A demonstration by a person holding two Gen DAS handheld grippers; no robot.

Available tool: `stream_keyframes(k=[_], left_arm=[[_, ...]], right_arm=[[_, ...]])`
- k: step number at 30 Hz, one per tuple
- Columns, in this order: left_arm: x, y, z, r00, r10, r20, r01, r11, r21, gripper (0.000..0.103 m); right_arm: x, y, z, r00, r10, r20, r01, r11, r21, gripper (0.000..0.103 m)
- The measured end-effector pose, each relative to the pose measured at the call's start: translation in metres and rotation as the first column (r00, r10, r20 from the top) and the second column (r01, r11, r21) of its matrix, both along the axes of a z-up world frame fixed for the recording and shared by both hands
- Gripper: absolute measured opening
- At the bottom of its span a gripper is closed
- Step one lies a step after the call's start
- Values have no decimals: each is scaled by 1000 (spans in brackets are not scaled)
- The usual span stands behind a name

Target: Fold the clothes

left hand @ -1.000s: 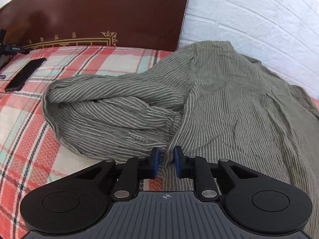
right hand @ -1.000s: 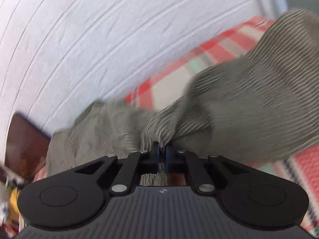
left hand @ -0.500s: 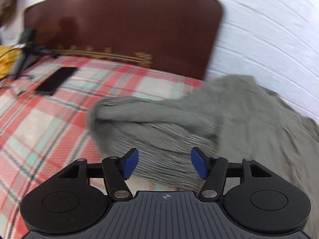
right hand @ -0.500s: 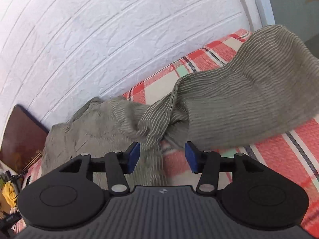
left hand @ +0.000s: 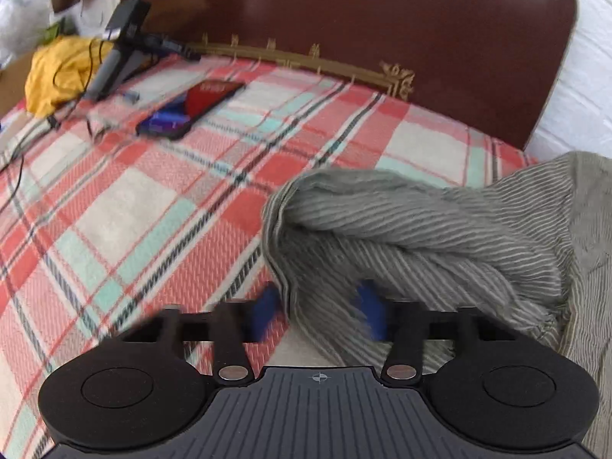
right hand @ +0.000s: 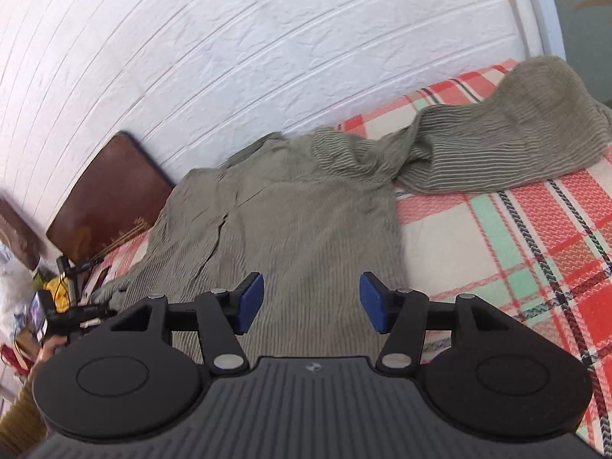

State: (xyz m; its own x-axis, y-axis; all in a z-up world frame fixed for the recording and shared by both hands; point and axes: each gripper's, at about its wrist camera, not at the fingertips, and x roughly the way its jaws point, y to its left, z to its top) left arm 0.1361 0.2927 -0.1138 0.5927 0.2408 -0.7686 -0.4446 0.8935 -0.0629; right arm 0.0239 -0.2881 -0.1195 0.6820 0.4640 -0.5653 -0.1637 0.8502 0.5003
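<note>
A grey-green striped shirt (left hand: 440, 237) lies on the plaid blanket (left hand: 134, 210). Its bunched left sleeve ends right in front of my left gripper (left hand: 317, 313). The blue pads are blurred and still apart, closing with the sleeve's folded edge between them. In the right wrist view the shirt's body (right hand: 298, 210) lies spread out, and the other sleeve (right hand: 516, 141) trails off to the upper right. My right gripper (right hand: 311, 302) hovers over the body, its jaws opening with nothing between them.
A dark brown headboard (left hand: 344, 19) stands behind the bed. A phone (left hand: 191, 107), a black stand with cables (left hand: 118, 46) and a yellow cloth (left hand: 57, 72) lie at the far left. A white brick-pattern wall (right hand: 267, 57) runs along the bed's far side.
Both grippers let go of the striped cloth they were pinching. The left one swung left toward the sleeve's end. The right one drew back and rose, so the whole shirt shows.
</note>
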Motion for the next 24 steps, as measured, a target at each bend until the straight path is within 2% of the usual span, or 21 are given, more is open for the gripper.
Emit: stream_keyframes(k=[2,4,6,8,10,12,14,15,16,17,18,19,21,22,23,24], left_arm=[[-3,1,9,1000,-15,5,15,1000,4,0],[-5,3,21,999,-32,29,30,999,44,0],[-6,4,35,998,-40,47,34,990,137,0],[-7,4,49,997,-48,63,32,970,241,0],[-6,4,61,996,-54,71,25,930,366,0],[-3,3,67,996,-45,71,6,878,479,0],[2,4,66,998,-26,58,-11,825,566,1],[6,5,60,1000,-5,30,-14,809,588,4],[11,7,50,1000,24,-12,-12,802,597,10],[15,9,39,997,53,-53,-10,796,606,31],[18,12,28,992,74,-105,1,814,581,43],[17,15,16,986,75,-149,14,852,524,44],[7,17,0,986,39,-160,29,916,400,46],[1,14,-5,988,27,-151,31,928,371,48],[-5,10,-9,990,21,-139,31,933,358,47],[-10,6,-10,992,18,-124,29,931,364,51]], right_arm=[[-4,7,4,1000,26,9,-25,999,-19,60],[-7,10,5,999,44,11,-43,999,-20,60],[-9,13,7,998,59,12,-59,998,-17,60],[-10,16,6,998,67,7,-67,998,-17,60],[-11,19,6,997,74,1,-74,997,-19,61],[-13,21,5,997,78,-4,-78,997,-16,61],[-15,23,4,997,83,-9,-83,996,-15,61],[-15,24,4,996,83,-11,-83,996,-15,61],[-17,25,4,996,85,-12,-85,996,-14,61],[-18,26,4,996,88,-13,-88,996,-12,61],[-19,26,5,996,90,-14,-90,996,-13,61],[-21,26,6,996,93,-14,-93,996,-14,61],[-23,27,8,995,98,-17,-98,995,-26,62],[-24,27,9,995,99,-19,-99,994,-34,62],[-24,27,10,995,100,-21,-100,994,-41,62],[-24,28,11,995,99,-21,-100,994,-42,62]])
